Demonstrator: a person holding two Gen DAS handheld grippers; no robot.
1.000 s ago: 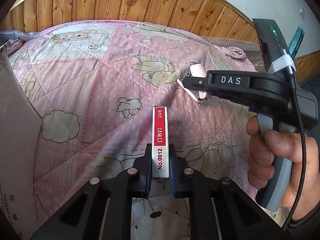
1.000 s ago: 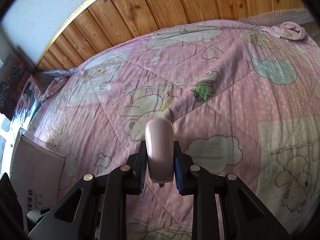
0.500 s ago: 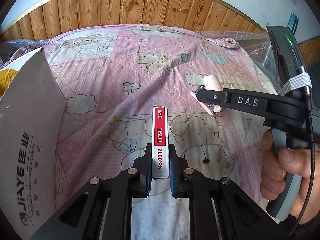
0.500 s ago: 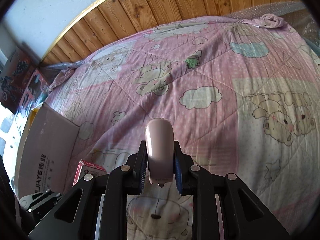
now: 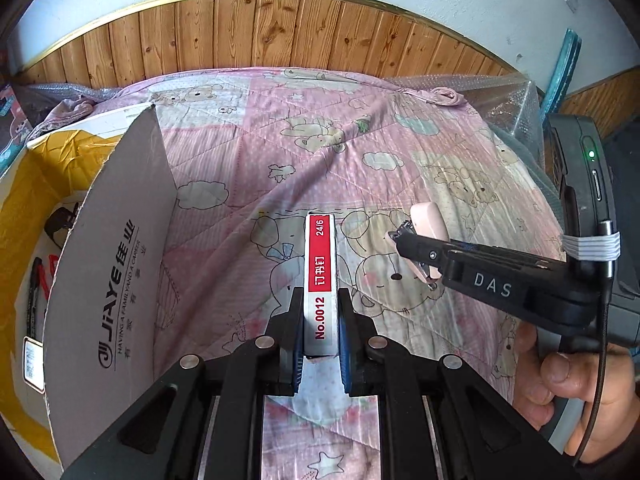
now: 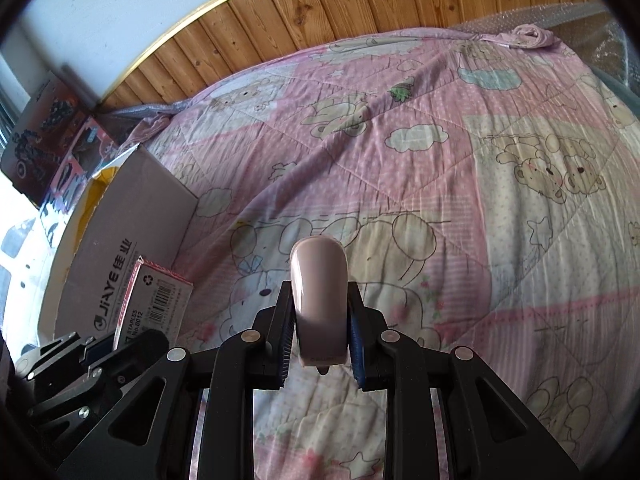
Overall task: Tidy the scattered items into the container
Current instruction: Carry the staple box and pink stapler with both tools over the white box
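While both grippers grip items, cardboard box (image 5: pixel 116 264) holds a pen (image 5: pixel 34 300) — yellow-lined.

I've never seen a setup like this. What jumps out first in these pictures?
Two black grippers, each gripping something over a pink teddy-bear quilt: the left gripper pinches a red-and-white staple box, the right gripper a pale pink stapler. At the left stands an open cardboard box with a yellow lining, pens lying inside.

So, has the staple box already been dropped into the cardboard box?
No, the staple box is clamped in the left tool, beside the cardboard box.
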